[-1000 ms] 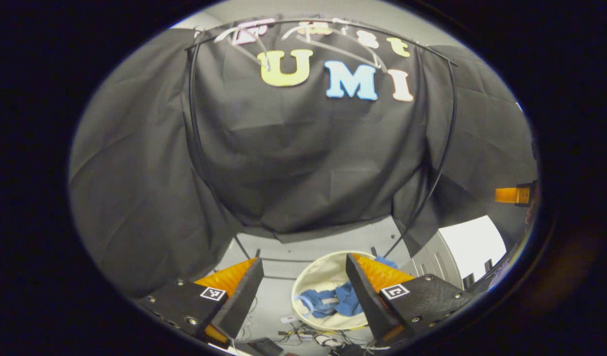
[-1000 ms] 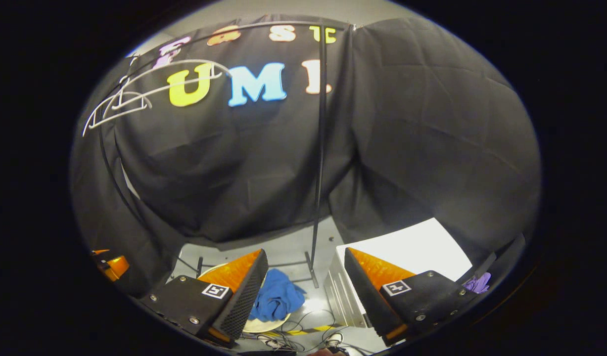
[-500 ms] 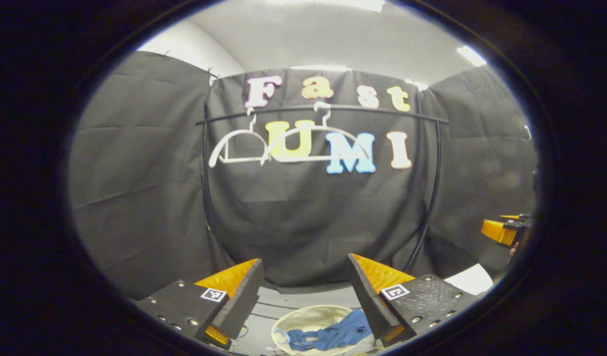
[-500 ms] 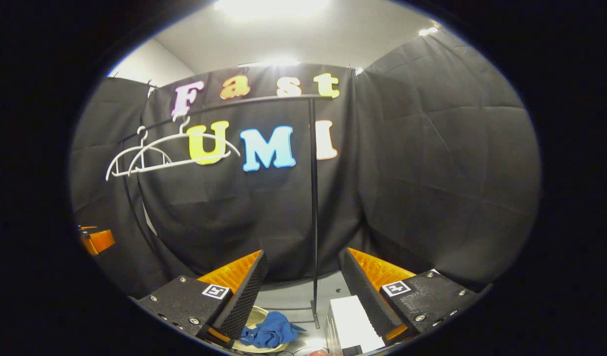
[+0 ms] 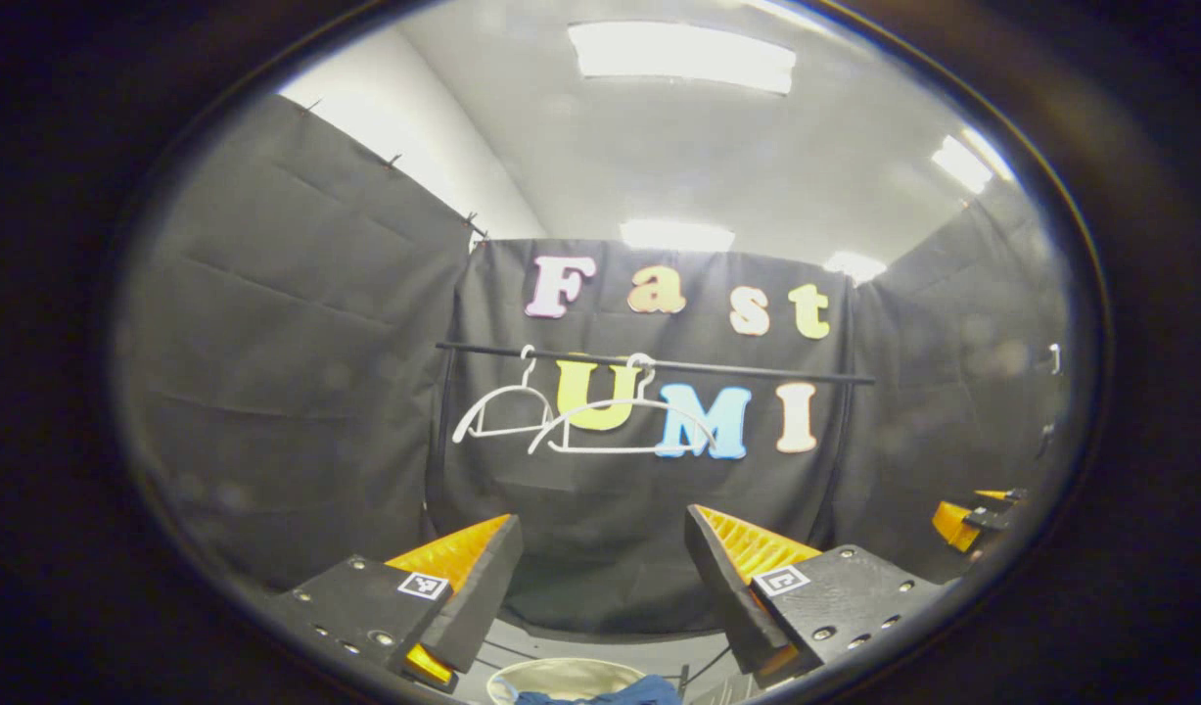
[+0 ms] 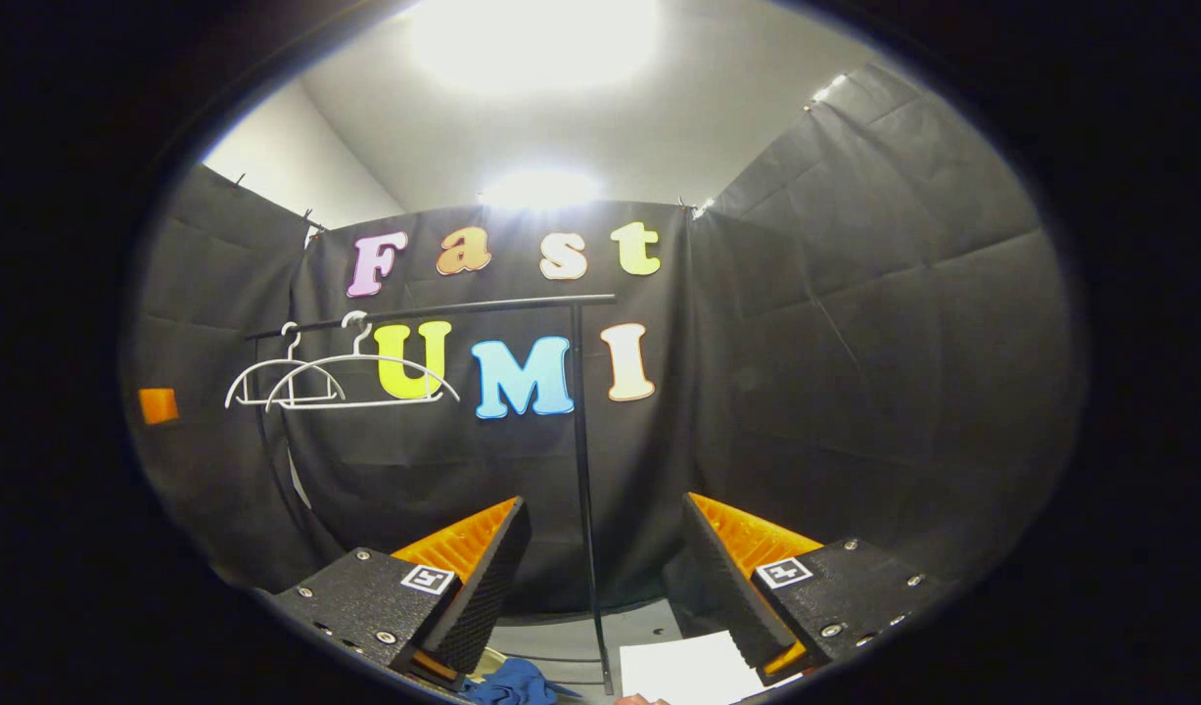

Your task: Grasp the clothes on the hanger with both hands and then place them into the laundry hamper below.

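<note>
**Hangers bare, blue garment in hamper, both grippers raised and empty**

Left gripper (image 5: 600,578): jaws stand wide apart with nothing between them. It points level at the clothes rail (image 5: 659,365), not down at the floor. Right gripper (image 6: 600,573): jaws likewise wide and empty, aimed at the same back wall.

Two white hangers (image 5: 620,426) hang side by side from the rail near its left end. Both are bare; no cloth lies over either. The blue garment (image 5: 610,695) sits at the very bottom of the left gripper view, on the cream rim of the laundry hamper (image 5: 551,676), directly below the rail. In my judgement the placement is done: the garment rests low where it was to go, and the open, lifted jaws suit a withdrawal from the hamper, not a fresh grasp.

Differences between views:
- The left gripper view shows the hamper's rim; the right gripper view shows the blue garment (image 6: 507,683) at its lower edge, and whether a pale sliver beside it is the hamper rim cannot be told.
- The right gripper view shows the rail's upright post (image 6: 585,490) running down to the floor, and a white flat-topped unit (image 6: 683,671) just right of the post's foot.
- The left gripper view catches the other gripper far off at its right edge, too small to judge its jaws there.
</note>
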Demonstrator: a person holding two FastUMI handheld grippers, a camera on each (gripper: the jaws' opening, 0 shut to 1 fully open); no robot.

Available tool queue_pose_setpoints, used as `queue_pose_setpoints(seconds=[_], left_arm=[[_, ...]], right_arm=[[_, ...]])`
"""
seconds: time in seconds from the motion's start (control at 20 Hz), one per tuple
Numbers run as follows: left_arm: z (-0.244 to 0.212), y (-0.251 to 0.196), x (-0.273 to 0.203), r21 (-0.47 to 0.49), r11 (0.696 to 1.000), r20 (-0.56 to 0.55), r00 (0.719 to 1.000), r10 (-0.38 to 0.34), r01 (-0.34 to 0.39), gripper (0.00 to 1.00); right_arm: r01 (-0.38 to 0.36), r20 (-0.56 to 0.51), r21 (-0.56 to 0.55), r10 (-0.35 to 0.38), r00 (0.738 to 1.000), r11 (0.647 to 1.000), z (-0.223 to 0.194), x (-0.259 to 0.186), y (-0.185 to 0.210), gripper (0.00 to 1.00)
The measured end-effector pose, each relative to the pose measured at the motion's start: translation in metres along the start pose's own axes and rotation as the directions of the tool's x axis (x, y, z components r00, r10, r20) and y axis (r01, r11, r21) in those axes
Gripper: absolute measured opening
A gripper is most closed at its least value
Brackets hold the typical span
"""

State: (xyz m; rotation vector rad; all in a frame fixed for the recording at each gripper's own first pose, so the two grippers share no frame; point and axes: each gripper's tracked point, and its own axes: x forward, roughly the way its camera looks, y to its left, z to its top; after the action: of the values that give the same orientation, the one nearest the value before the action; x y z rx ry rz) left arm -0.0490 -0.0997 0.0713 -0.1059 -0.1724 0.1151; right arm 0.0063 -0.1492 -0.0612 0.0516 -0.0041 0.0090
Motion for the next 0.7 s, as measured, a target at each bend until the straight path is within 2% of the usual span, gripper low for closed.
queue_pose_setpoints(seconds=[0.05, 0.3, 0.4, 0.45, 0.5, 0.7], left_arm=[[-0.002, 0.001, -0.005, 0.005, 1.0, 0.016, 1.0, 0.012, -0.012, 0.97], [0.0, 0.025, -0.038, 0.037, 0.999, 0.028, 0.999, 0.025, -0.026, 0.97], [-0.001, 0.031, -0.042, 0.033, 0.999, 0.023, 0.999, 0.025, -0.025, 0.97], [-0.001, 0.035, -0.04, 0.04, 0.999, 0.02, 1.0, 0.025, -0.025, 0.97], [-0.001, 0.043, -0.038, 0.051, 0.998, 0.018, 0.999, 0.03, -0.031, 0.97], [0.002, 0.083, -0.03, 0.066, 0.995, 0.042, 0.996, 0.077, -0.08, 0.96]], right_arm=[[0.001, -0.001, 0.016, -0.001, 1.0, 1.0, 0.001, -0.005, -0.002, 0.96], [0.033, 0.065, 0.065, -0.037, 0.997, 0.997, 0.019, -0.014, -0.002, 0.95], [0.034, 0.043, 0.068, -0.037, 0.998, 0.997, 0.017, -0.013, 0.012, 0.95], [0.034, 0.041, 0.064, -0.036, 0.998, 0.997, 0.019, -0.012, 0.019, 0.91], [0.037, 0.051, 0.058, -0.04, 0.998, 0.998, 0.022, -0.012, 0.025, 0.95], [0.037, 0.087, 0.038, -0.041, 0.995, 0.999, 0.03, -0.015, 0.053, 0.95]])
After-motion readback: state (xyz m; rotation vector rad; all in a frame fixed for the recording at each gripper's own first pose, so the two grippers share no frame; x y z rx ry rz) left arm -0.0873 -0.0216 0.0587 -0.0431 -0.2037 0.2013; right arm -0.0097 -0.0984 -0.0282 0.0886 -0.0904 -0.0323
